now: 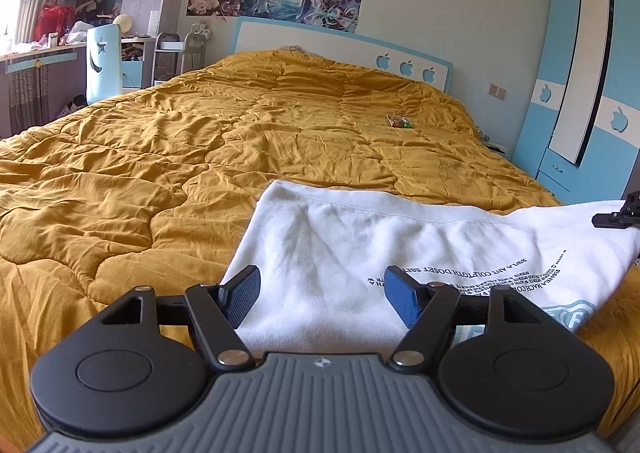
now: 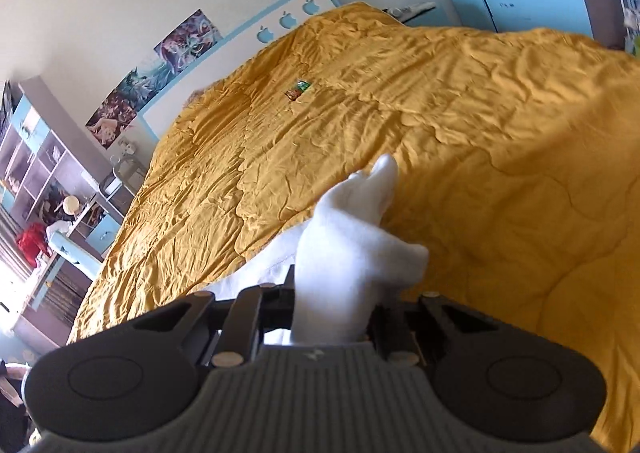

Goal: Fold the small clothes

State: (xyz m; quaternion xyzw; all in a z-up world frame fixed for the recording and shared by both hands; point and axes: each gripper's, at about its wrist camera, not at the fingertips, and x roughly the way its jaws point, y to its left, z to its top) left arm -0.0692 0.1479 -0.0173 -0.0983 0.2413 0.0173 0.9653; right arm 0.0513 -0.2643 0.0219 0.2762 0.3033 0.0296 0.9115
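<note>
Folding appears barely begun, judged from how the white T-shirt (image 1: 360, 249) lies: it is spread on the yellow quilt (image 1: 160, 157) of the bed, printed side up, one hem running across from about 10 o'clock to 3 o'clock of the left gripper (image 1: 322, 293), with no tidy doubled layer visible. In the left wrist view the left gripper hangs over the near part of the shirt with its blue pads (image 1: 402, 295) standing wide apart and nothing between them; whether they touch the cloth cannot be told. At the 3 o'clock edge of that view a black part of the right gripper (image 1: 616, 213) shows at the shirt's raised right side. In the right wrist view the right gripper (image 2: 332, 317) is closed narrow on a bunched fold of the same white cloth (image 2: 352, 245), which rises out of the jaws toward 12 o'clock and stands clear of the quilt; the pads themselves are hidden by the fabric. The view is rolled, with the headboard (image 2: 248, 49) at about 11 o'clock. A small wrapper (image 1: 399, 121) lies well apart, up the bed. Done so far: one side gripped and lifted. Left, in my judgement: carrying that side over, folding the other side, then doubling the length and smoothing. Risk: the bunched grip may drag a crease into the fold.
</note>
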